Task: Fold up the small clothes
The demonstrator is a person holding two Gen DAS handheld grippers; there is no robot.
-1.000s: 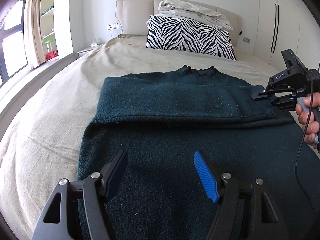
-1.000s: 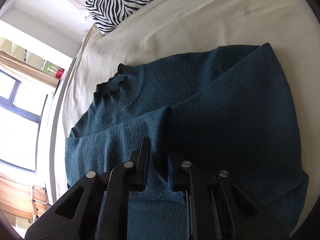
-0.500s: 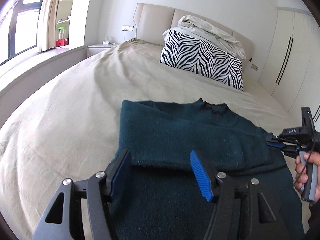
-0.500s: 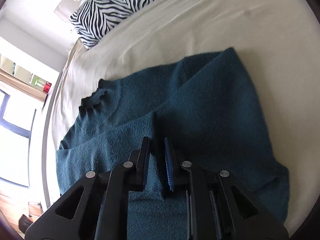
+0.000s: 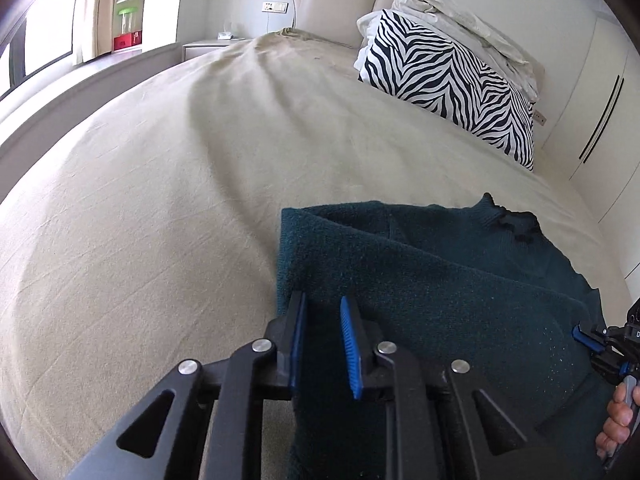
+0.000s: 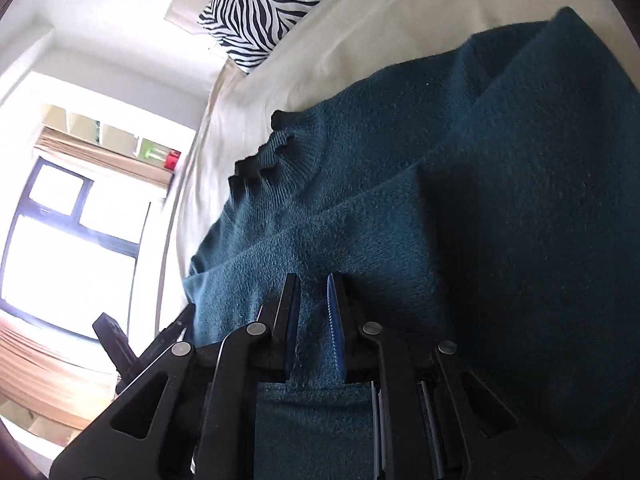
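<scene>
Closing on the folded edge now, your left gripper (image 5: 322, 330) has the sweater's (image 5: 420, 276) side fold between its blue pads, so let it finish biting before you lift, and grab both layers, not just the top one. Your right gripper (image 6: 314, 312) is already pinching a ridge of the knit on the other side, jaws nearly together. The sweater lies flat on the bed (image 5: 140, 200), toward the foot edge, collar pointing at the zebra pillow (image 5: 448, 80), one sleeve folded across the body. I'd raise both sides evenly and keep the cloth taut so the fold lands straight. Writing-wise, nothing readable: the right gripper's body shows a cut-off white mark at the frame edge.
</scene>
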